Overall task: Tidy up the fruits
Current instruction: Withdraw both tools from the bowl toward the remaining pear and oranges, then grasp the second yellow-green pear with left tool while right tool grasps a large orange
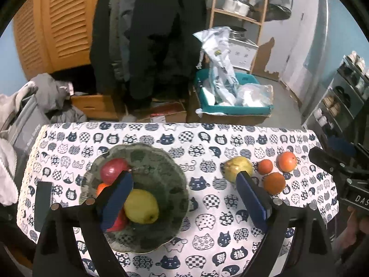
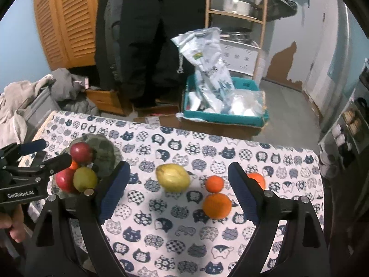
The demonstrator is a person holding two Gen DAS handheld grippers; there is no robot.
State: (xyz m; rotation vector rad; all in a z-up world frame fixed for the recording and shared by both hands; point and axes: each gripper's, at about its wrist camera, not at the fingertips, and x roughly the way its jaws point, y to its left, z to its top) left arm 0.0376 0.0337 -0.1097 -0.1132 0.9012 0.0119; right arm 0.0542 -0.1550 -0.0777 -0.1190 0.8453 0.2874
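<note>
My left claw (image 1: 184, 184) hung with its blue-padded fingers spread wide and nothing between them, above the dark green scalloped bowl (image 1: 161, 161) on the left of the surface (image 1: 207, 207), which was covered by a white cloth printed with navy cat faces. In that bowl lay a dark red apple (image 1: 113, 169) at the far side, a yellow-green pear (image 1: 141, 206) nearer me, a second red fruit (image 1: 118, 222) mostly hidden behind my left finger, and a sliver of a small orange fruit (image 1: 101, 188).

My right claw (image 2: 178, 177) was likewise spread apart and gripped nothing. It hovered over the fruits that lay loose on the cloth: a yellow-green pear (image 2: 173, 177) well to the right of the bowl, a small tangerine (image 2: 215, 184) beside it, a larger orange (image 2: 217, 206) touching that tangerine on the near side, and a third orange fruit (image 2: 258, 180) partly hidden behind my right finger. All four rested on the cloth, apart from the bowl.
</note>
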